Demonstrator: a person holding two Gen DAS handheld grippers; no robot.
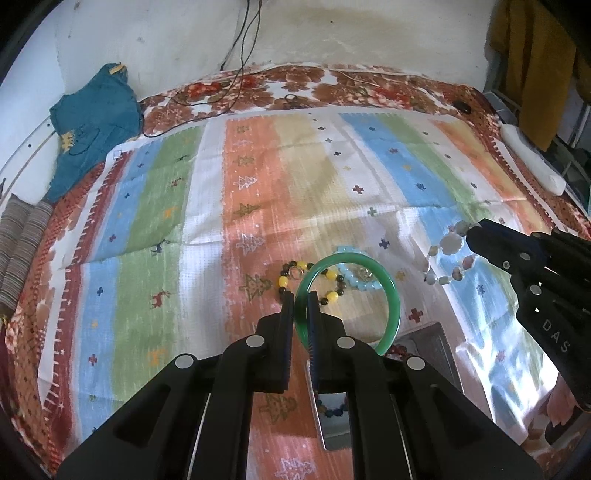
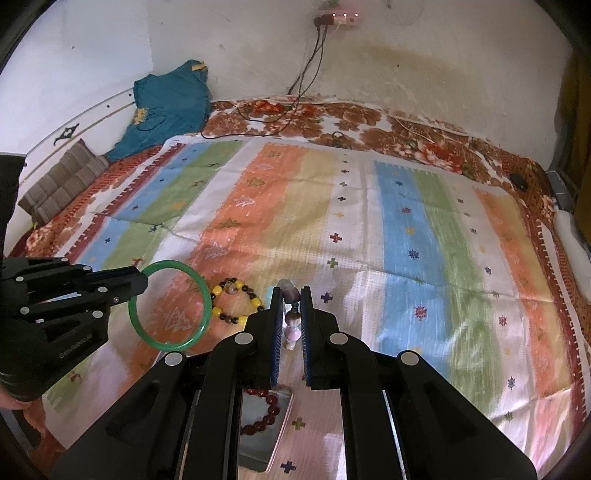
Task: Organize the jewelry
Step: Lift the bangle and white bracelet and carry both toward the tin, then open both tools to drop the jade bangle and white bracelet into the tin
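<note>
Pinching the green bangle (image 1: pixel 388 291), the left claw (image 1: pixel 302 301) holds it aloft.

Bed against a stained wall
A striped cloth (image 1: pixel 258 177) covers the floral blanket (image 2: pixel 369 122); cables (image 2: pixel 310 62) hang from a wall socket (image 2: pixel 338 18).

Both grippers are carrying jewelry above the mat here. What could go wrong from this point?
The left gripper pinches the green bangle at one spot on its smooth rim, so it may swing or slip out. The pale bead bracelet hangs loose from the right gripper and could snag or miss the tray when lowered. The two grippers are close together over the tray, so they might bump.
</note>
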